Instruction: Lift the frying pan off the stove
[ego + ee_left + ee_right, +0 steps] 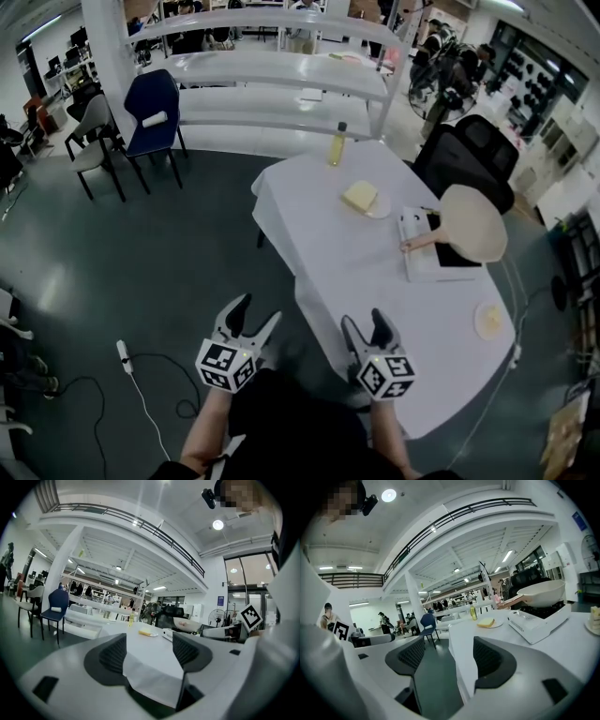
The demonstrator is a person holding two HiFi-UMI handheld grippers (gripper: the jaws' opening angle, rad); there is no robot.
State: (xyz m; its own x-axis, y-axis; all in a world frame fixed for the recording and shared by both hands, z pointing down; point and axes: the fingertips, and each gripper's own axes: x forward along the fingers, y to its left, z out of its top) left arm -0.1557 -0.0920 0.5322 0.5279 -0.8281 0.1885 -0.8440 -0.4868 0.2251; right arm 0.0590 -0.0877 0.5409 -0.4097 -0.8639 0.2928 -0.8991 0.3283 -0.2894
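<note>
Head view: frying pan (473,223) sits on the white stove (433,251) at the table's (328,253) right edge. Plate (379,210) toward the far edge holds a yellow block (360,196); bottle (337,143) at the far edge. Grey floor (141,272), blue chair (155,108).
Left gripper view: left hand-held gripper (150,651) released, jaws apart, table corner beyond.
Right gripper view: right hand-held gripper (450,657) released, jaws apart, well apart from the pan.

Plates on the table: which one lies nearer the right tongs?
The plate at the right edge of the table, on the person's side of the stove. The other plate, carrying a yellow block, sits farther, toward the bottle.
</note>
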